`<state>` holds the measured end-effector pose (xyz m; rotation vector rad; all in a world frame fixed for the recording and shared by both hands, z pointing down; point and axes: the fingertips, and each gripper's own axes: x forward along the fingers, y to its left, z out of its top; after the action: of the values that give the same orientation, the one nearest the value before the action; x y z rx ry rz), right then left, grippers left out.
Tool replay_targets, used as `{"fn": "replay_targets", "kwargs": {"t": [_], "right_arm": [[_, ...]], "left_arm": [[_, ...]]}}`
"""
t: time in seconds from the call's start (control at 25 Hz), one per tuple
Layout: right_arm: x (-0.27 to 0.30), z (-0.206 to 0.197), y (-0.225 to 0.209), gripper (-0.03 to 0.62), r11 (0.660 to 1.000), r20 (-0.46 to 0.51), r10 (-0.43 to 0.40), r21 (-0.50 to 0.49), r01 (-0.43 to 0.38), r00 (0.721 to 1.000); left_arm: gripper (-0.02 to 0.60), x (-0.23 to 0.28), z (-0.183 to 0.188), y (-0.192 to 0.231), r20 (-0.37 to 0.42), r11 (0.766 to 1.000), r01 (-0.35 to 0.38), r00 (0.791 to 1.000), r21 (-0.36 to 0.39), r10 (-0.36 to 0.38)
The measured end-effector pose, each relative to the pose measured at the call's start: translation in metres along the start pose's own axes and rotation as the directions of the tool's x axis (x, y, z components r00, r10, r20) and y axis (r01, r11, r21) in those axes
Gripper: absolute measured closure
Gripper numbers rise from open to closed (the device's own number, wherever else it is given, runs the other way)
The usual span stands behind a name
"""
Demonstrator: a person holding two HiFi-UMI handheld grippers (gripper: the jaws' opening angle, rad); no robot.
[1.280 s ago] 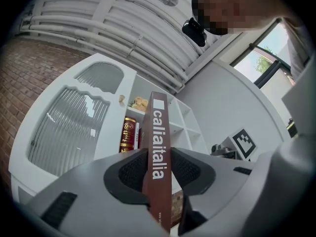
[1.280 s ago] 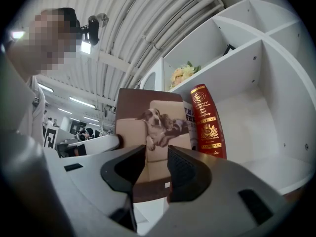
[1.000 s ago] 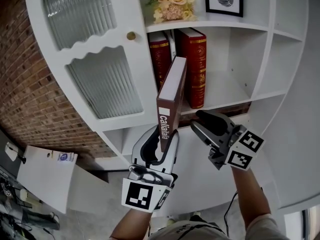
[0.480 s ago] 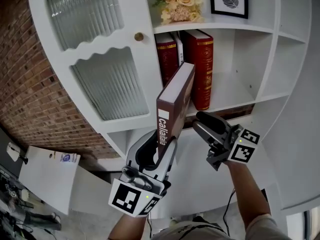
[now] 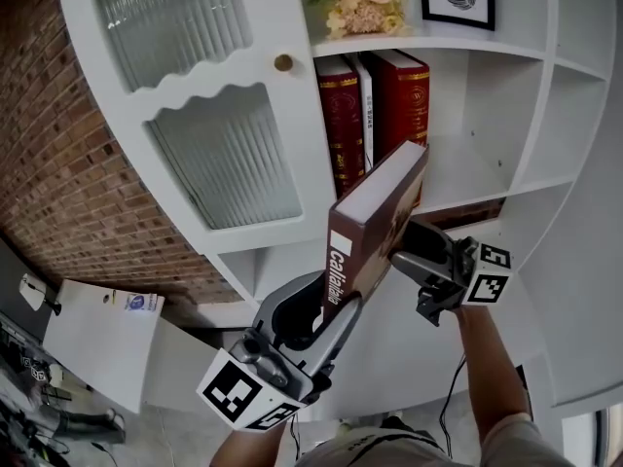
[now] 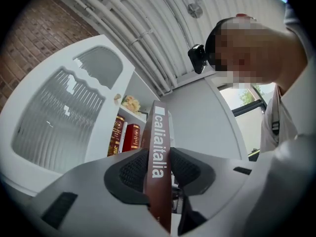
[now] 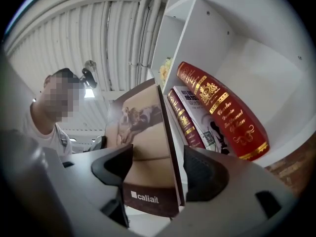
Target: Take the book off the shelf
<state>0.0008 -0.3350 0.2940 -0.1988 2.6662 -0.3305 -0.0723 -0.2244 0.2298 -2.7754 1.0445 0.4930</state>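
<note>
1. The book (image 5: 375, 217), a brown hardback with white lettering down its spine, is clear of the shelf (image 5: 467, 178). It hangs in the air near and below the compartment where the red volumes (image 5: 343, 115) stand upright, and its far end is tipped to the right.
2. From its thick board covers and fat block of pages, I judge it stiff and fairly heavy. The cover looks glossy, so probably slippery. It will not crush, but held by one end it will tend to swing round.
3. The best hold is likely across the spine edge, with a pad flat on each cover. A grip nearer the middle of its length would carry it better than one at a corner.
4. The left gripper (image 5: 329, 305) has that kind of hold. Its fingers (image 6: 134, 171) are clamped on the near end of the book, one ribbed pad on each cover, with the spine facing its camera.
5. The right gripper (image 5: 414, 253) sits just right of the book, beside its cover. Its fingers (image 7: 205, 177) have just been opening and stand wide apart. The book's near edge lies between them, but neither pad presses on it.
6. By my reading, the left gripper alone carries the whole weight.
</note>
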Motion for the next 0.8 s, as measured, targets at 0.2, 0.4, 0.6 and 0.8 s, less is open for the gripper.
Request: {"fn": "replay_targets", "kwargs": {"t": [0.2,0.4,0.6,0.8], "right_arm": [[-0.012,-0.005,0.010,0.283,0.979,-0.031,0.199,0.061,-0.196,0.980],[-0.020,-0.013,0.019,0.286,0.960,-0.078,0.274,0.080,-0.268,0.958],[-0.036,-0.020,0.011,0.336,0.972,-0.083,0.218,0.111,-0.208,0.972],[-0.049,-0.022,0.016,0.385,0.976,-0.114,0.183,0.137,-0.167,0.976]], "left_arm": [[0.431,0.000,-0.007,-0.008,-0.010,0.990,0.096,0.995,-0.103,-0.098],[0.428,0.004,-0.017,-0.008,-0.020,0.984,0.118,0.992,-0.135,-0.122],[0.428,0.009,-0.031,0.004,-0.058,0.994,0.049,0.997,-0.099,-0.055],[0.423,0.010,-0.047,0.019,-0.106,0.995,-0.039,0.994,-0.087,0.030]]}}
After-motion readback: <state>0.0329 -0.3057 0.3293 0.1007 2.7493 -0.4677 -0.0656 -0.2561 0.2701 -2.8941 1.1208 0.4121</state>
